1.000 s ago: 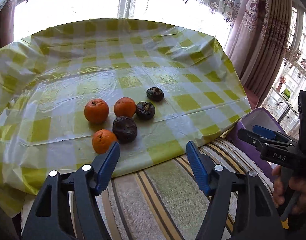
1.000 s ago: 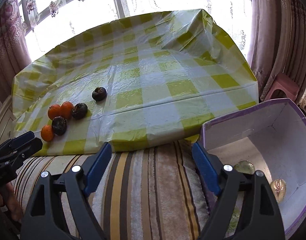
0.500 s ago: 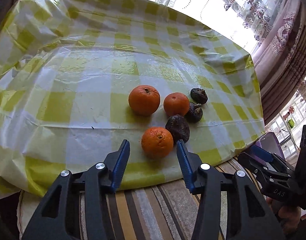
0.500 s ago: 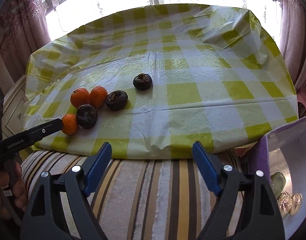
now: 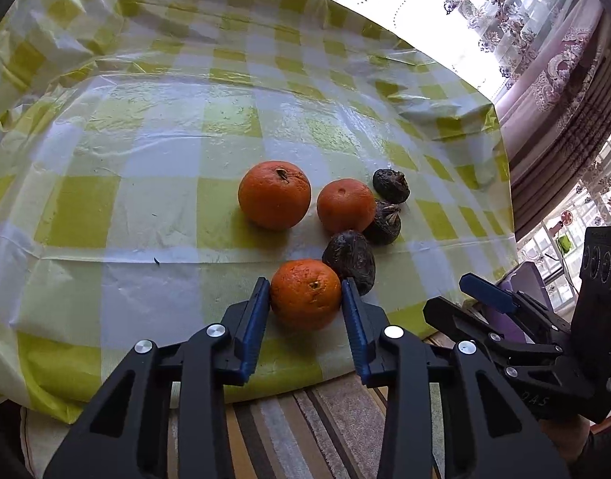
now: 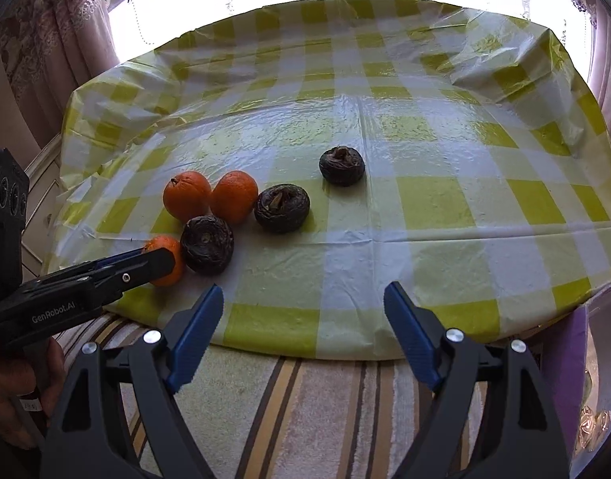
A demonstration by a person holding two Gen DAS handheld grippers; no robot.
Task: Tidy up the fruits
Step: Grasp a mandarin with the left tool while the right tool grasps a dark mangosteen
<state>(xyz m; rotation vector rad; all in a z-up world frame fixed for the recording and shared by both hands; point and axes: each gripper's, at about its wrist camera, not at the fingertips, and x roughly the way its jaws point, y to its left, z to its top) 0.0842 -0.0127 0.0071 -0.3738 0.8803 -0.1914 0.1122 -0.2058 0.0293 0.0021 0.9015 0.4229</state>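
Three oranges and three dark wrinkled fruits lie on a yellow-checked tablecloth (image 5: 145, 151). My left gripper (image 5: 305, 291) is shut on the nearest orange (image 5: 305, 293), its blue pads touching both sides; the orange rests on the cloth. A dark fruit (image 5: 350, 259) touches it at the right. Two more oranges (image 5: 274, 194) (image 5: 346, 204) and two dark fruits (image 5: 385, 219) (image 5: 391, 185) lie behind. My right gripper (image 6: 303, 311) is open and empty at the table's front edge, to the right of the dark fruit (image 6: 206, 243).
A striped cushion (image 6: 305, 411) lies below the table's front edge. A purple box (image 6: 576, 359) with wrapped items stands at the right. Curtains (image 5: 564, 80) and a bright window stand behind the table.
My left gripper moved forward and closed its jaws on the nearest orange. My right gripper moved forward and nearer the table, still open.
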